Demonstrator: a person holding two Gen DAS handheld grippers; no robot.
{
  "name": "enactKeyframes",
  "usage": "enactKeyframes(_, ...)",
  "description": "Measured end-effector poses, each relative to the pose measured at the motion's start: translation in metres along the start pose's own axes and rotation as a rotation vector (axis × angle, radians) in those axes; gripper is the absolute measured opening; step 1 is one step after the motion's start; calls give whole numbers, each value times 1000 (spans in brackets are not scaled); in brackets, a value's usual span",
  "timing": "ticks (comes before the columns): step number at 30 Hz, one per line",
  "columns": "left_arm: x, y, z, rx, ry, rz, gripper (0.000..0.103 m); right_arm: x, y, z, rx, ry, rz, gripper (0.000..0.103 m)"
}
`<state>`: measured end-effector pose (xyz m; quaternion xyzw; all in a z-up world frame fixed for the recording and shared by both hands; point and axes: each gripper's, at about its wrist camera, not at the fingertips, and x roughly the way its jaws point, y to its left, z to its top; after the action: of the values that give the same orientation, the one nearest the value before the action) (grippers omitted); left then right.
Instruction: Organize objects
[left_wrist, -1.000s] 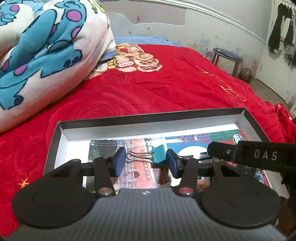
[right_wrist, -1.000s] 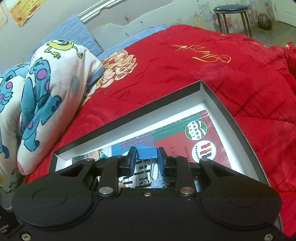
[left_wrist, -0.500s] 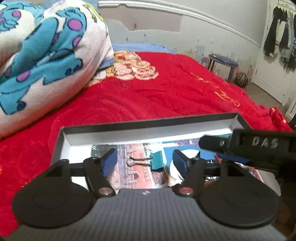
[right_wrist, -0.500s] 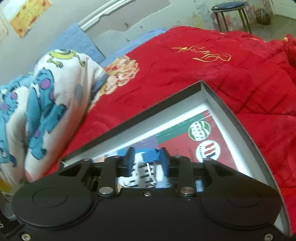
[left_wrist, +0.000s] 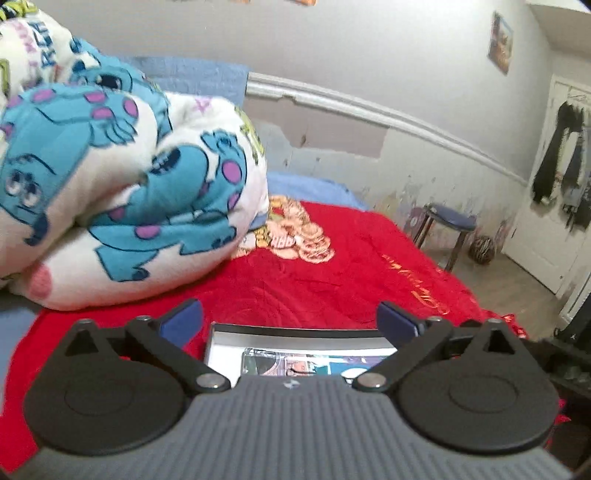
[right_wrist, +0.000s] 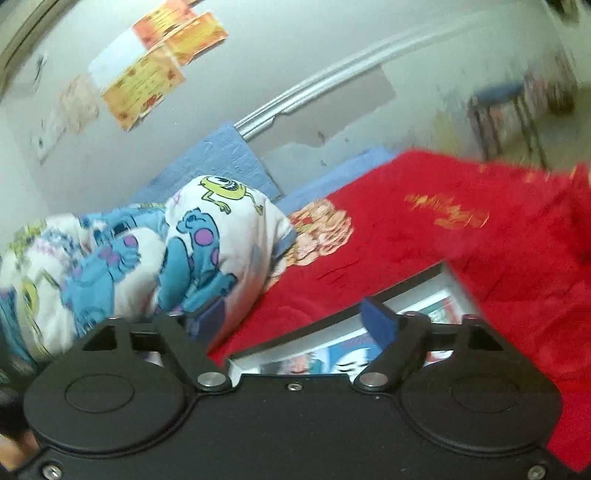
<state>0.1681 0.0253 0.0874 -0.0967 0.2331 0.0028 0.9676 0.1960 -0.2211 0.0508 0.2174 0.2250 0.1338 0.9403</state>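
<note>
A shallow box (left_wrist: 295, 331) with a dark rim and white inner walls lies on the red bedspread (left_wrist: 332, 280), printed cards on its floor. Only its far edge shows, low in the left wrist view. My left gripper (left_wrist: 290, 317) hangs above that edge, its blue-padded jaws spreading wide with nothing between them. In the right wrist view the same box (right_wrist: 424, 291) sits low and right. My right gripper (right_wrist: 295, 317) is raised over it, jaws opening and empty. The binder clips are hidden below both gripper bodies.
A rolled cartoon-print blanket (left_wrist: 122, 192) fills the left of the bed, with a blue headboard pad (right_wrist: 218, 162) behind it. A blue stool (left_wrist: 448, 225) and a ball (left_wrist: 482, 250) stand on the floor at the right, near a white door (left_wrist: 554, 206).
Both grippers let go of their binder clips, opened wide and rose away from the box. The views tipped up toward the wall, and the clips dropped out of sight.
</note>
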Motion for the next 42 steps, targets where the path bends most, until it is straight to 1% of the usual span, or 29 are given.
enactKeyframes(2,-18,1,-4,16,-11,6,103,-12,9,-2,-68,0,-39,88)
enactKeyframes(3,-26,0,-8,27,-12,11,103,-17,12,-4,-92,4,-60,91)
enactKeyframes(4,-33,0,-13,36,-15,18,103,-24,15,-7,-108,6,-78,97)
enactKeyframes(5,-40,-1,-19,46,-15,21,103,-30,17,-11,-120,1,-95,99)
enactKeyframes(7,-49,-1,-37,57,-6,10,103,-41,20,-23,-146,-3,-129,99)
enactKeyframes(9,-52,-1,-60,55,28,6,103,-50,19,-37,-164,4,-185,101)
enactKeyframes(11,-51,-2,-83,64,68,20,103,-58,14,-57,-162,11,-227,103)
enactKeyframes(12,-51,-3,-95,70,80,29,103,-60,10,-69,-164,23,-247,103)
enactKeyframes(15,-47,-7,-121,94,118,44,103,-53,4,-100,-209,132,-340,103)
enactKeyframes(17,-44,-9,-133,122,124,81,103,-45,4,-116,-229,193,-385,103)
enactKeyframes(18,-42,-12,-139,154,124,109,103,-41,3,-125,-229,218,-403,103)
enactKeyframes(20,-35,-14,-145,190,151,134,103,-39,2,-140,-246,258,-403,103)
enactKeyframes(21,-32,-15,-149,201,171,134,103,-37,2,-145,-274,283,-389,103)
enactKeyframes(23,-30,-14,-157,194,190,139,103,-30,0,-153,-310,341,-395,103)
enactKeyframes(24,-28,-13,-161,183,204,148,103,-30,-1,-156,-318,337,-400,103)
enactKeyframes(26,-24,-14,-167,194,232,186,103,-33,-2,-162,-325,287,-398,103)
enactKeyframes(28,-16,-11,-170,200,298,225,103,-31,-3,-166,-333,263,-398,103)
enactKeyframes(29,-13,-8,-171,191,329,228,103,-32,-4,-169,-341,244,-391,103)
enactKeyframes(30,-13,-2,-172,170,335,219,103,-31,-6,-171,-342,232,-384,103)
enactKeyframes(31,-14,3,-173,144,328,212,103,-32,-6,-172,-336,226,-381,103)
enactKeyframes(33,-14,11,-175,104,328,229,103,-34,-7,-175,-345,211,-375,103)
enactKeyframes(34,-15,14,-177,90,317,226,103,-35,-7,-177,-351,204,-375,103)
enactKeyframes(35,-16,14,-178,90,306,225,103,-35,-6,-175,-360,202,-380,103)
enactKeyframes(38,-21,10,-188,131,248,238,103,-30,-2,-174,-385,204,-398,103)
enactKeyframes(40,-22,7,-191,146,223,244,103,-31,-3,-172,-376,205,-393,103)
enactKeyframes(42,-21,8,-189,109,220,251,103,-29,-4,-171,-369,205,-388,103)
